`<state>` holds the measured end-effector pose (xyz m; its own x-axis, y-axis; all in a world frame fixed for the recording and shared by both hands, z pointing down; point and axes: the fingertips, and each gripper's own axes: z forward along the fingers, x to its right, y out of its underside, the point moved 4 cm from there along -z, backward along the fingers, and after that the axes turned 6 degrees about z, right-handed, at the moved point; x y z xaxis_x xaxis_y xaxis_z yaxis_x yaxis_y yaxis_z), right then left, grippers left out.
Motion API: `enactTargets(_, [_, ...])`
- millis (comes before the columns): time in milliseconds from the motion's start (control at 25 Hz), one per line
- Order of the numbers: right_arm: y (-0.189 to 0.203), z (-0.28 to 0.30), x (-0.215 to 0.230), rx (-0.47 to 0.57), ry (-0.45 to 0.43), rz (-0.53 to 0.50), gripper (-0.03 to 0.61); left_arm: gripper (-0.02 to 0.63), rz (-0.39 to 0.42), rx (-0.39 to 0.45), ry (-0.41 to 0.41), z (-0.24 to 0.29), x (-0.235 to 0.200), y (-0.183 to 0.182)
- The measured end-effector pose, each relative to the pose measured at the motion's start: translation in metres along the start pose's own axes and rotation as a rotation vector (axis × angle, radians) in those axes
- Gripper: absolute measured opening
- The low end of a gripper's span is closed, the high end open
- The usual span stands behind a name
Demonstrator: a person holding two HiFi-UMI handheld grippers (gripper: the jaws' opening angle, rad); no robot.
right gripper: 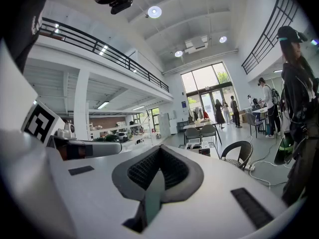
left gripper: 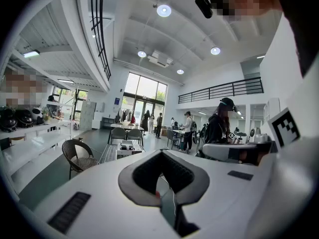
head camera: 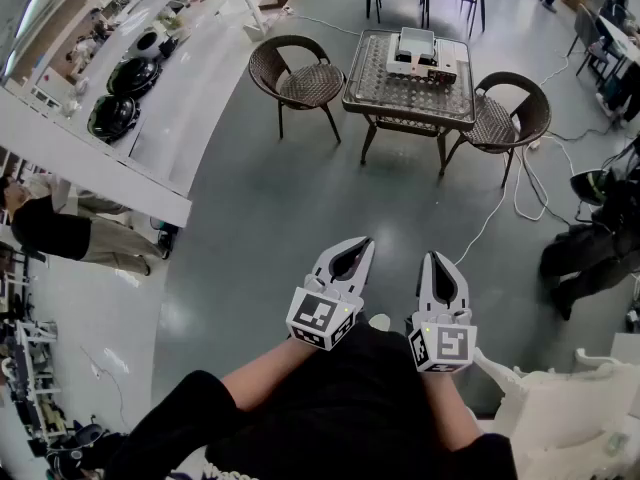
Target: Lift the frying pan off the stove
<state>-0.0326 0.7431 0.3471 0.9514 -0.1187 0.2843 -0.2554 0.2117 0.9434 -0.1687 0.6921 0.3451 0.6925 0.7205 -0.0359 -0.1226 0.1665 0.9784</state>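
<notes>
No frying pan or stove can be made out in any view. In the head view both grippers are held side by side just in front of the person's body, over bare grey floor. The left gripper (head camera: pixel 366 241) has its jaws together with nothing between them. The right gripper (head camera: pixel 434 256) is shut and empty too. Each gripper view looks nearly level across a large hall. In these views the left gripper (left gripper: pixel 161 153) and the right gripper (right gripper: pixel 159 148) show closed jaw tips with only the padded hollow behind them.
A glass-topped table (head camera: pixel 372 93) carrying a white device (head camera: pixel 427 53) stands ahead between two wicker chairs (head camera: pixel 300 73) (head camera: pixel 505 108). A white counter (head camera: pixel 175 98) with black round items (head camera: pixel 112 116) runs along the left. A person (head camera: pixel 50 230) stands at left. A cable (head camera: pixel 500 203) lies on the floor.
</notes>
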Motion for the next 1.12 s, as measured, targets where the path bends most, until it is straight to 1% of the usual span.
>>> enactTargets(160, [-0.002, 0.007, 0.016, 0.043, -0.034, -0.003, 0.029, 0.006, -0.023, 0.013, -0.002, 0.018, 0.0, 0.002])
enactTargets(320, [-0.004, 0.021, 0.031, 0.055, -0.062, 0.035, 0.029, 0.006, -0.038, 0.02, -0.009, 0.039, -0.015, 0.006])
enactTargets(440, [-0.004, 0.037, 0.045, 0.063, -0.037, 0.054, 0.029, 0.006, -0.05, 0.028, -0.004, 0.061, -0.029, 0.006])
enactTargets(600, [-0.002, 0.069, 0.064, 0.058, 0.018, 0.02, 0.029, 0.006, -0.037, 0.032, 0.013, 0.099, -0.053, 0.011])
enactTargets(760, [-0.01, 0.113, 0.084, 0.039, 0.045, 0.008, 0.029, 0.006, -0.043, 0.021, 0.03, 0.139, -0.083, 0.007])
enactTargets(920, [-0.033, 0.175, 0.104, 0.055, 0.061, 0.059, 0.031, 0.006, -0.071, 0.006, 0.034, 0.186, -0.13, -0.006])
enactTargets(1040, [-0.046, 0.232, 0.115, -0.007, 0.045, 0.099, 0.029, 0.006, -0.068, -0.005, 0.036, 0.222, -0.167, -0.019])
enactTargets(1120, [-0.051, 0.266, 0.121, -0.057, 0.039, 0.099, 0.03, 0.006, -0.07, -0.009, 0.03, 0.243, -0.191, -0.028])
